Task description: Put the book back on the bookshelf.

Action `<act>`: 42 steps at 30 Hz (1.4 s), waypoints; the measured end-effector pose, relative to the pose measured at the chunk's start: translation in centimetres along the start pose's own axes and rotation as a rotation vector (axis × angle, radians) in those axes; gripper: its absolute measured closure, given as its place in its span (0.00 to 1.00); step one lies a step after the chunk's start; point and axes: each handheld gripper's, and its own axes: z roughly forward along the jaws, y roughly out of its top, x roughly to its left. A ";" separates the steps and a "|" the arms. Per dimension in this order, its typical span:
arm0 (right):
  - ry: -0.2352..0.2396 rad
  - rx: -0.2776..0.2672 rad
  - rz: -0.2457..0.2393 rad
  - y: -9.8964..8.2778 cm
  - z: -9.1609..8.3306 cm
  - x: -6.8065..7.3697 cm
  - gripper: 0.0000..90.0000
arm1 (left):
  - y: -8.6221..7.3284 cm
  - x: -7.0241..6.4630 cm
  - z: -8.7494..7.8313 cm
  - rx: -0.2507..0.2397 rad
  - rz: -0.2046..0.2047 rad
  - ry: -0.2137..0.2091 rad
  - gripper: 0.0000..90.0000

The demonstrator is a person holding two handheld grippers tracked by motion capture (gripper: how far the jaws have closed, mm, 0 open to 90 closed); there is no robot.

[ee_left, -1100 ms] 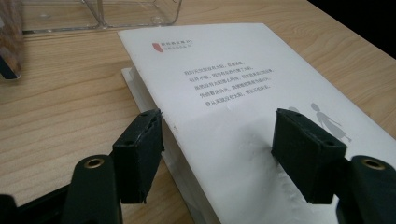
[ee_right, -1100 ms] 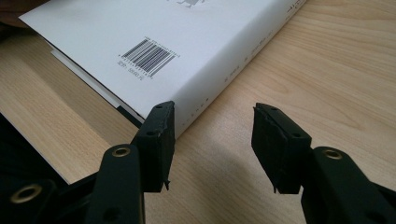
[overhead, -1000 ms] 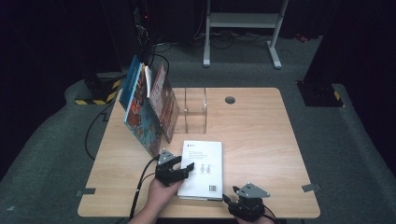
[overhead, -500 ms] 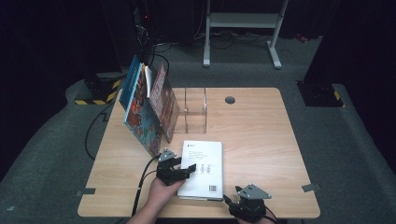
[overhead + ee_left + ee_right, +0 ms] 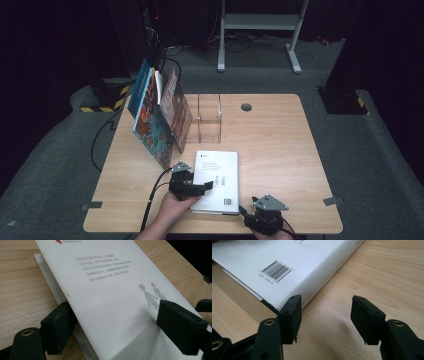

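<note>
Right claw (image 5: 250, 212) nearest, at near tabletop (image 5: 280, 145) edge, jaws spread, nothing between, one pad just beside white book's (image 5: 218, 180) barcode corner. Left claw (image 5: 209, 186) over book's left edge, jaws just been opening, one pad at open page edge, other above cover, no squeeze. Book flat, front-centre. Beyond: clear book stand (image 5: 209, 117), picture books (image 5: 157, 117) leaning left. Advice: right claw square to spine, grip deep, lift level, avoid creasing cover.

White book (image 5: 217, 181), back cover up, flat, table's near edge
</note>
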 end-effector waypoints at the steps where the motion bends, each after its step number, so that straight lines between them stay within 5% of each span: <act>1: 0.000 -0.002 -0.003 0.0 0.1 -0.1 0.47 | 0.0 -0.1 0.0 -0.004 0.002 0.006 0.19; 9: -0.006 -0.002 0.014 0.1 0.3 -0.3 0.46 | -0.2 0.0 -0.2 -0.021 0.034 0.001 0.20; 31: 0.002 0.001 0.046 0.4 0.8 -0.6 0.47 | 0.4 0.9 -0.8 0.022 0.001 -0.028 0.34; 42: 0.001 -0.013 0.073 0.6 1.2 -0.8 0.49 | 0.3 1.0 -1.7 -0.023 0.018 -0.026 0.47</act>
